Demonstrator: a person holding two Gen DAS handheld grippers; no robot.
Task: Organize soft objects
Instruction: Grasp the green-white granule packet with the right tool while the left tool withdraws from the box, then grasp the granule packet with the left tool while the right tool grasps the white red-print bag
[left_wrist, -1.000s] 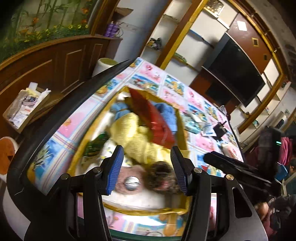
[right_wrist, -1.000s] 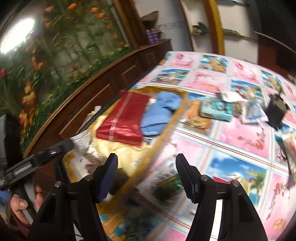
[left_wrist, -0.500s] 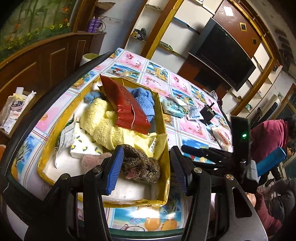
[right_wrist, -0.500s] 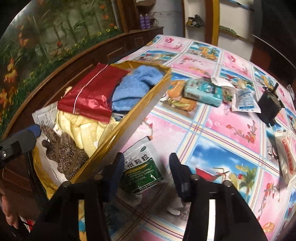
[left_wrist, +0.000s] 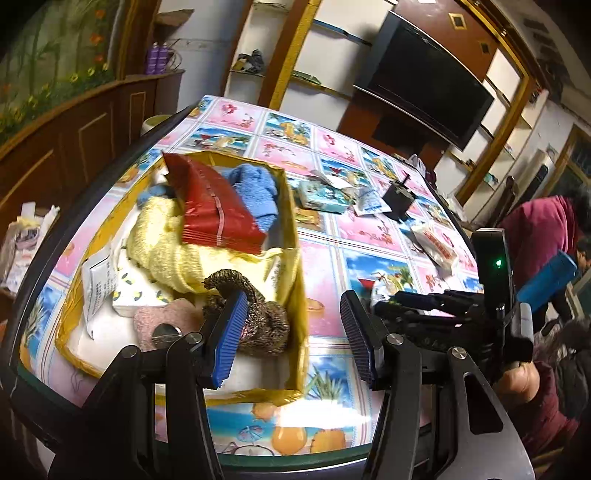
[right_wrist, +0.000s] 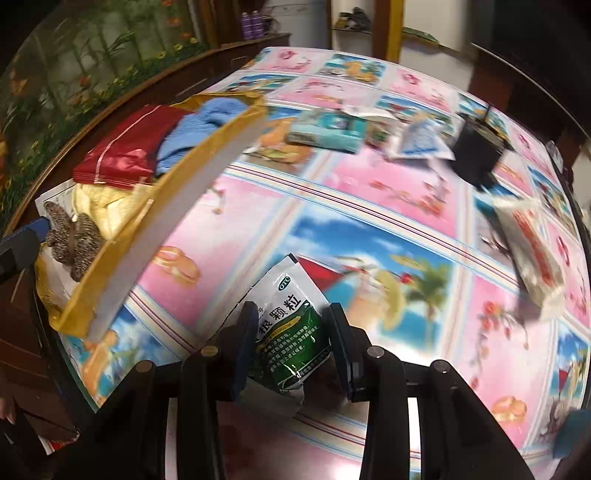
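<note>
A yellow-rimmed box (left_wrist: 295, 280) on the table holds a yellow knit (left_wrist: 162, 243), a red pouch (left_wrist: 214, 206), a blue cloth (left_wrist: 258, 192), a brown knitted glove (left_wrist: 255, 317) and a pink soft piece (left_wrist: 159, 325). My left gripper (left_wrist: 291, 339) is open and empty over the box's near right corner. My right gripper (right_wrist: 291, 347) has its jaws on both sides of a green and white sachet (right_wrist: 288, 325) lying on the tablecloth, right of the box (right_wrist: 155, 221). The pads are close to the sachet's edges.
Further back on the table lie a teal packet (right_wrist: 325, 129), a blue-white sachet (right_wrist: 417, 140), a black block (right_wrist: 476, 151) and a red-white packet (right_wrist: 532, 243). A person in red (left_wrist: 535, 229) sits at the right. The table edge is near.
The left gripper drew back and right, off the box's contents. The right gripper moved down to the sachet and its jaws narrowed around it.
</note>
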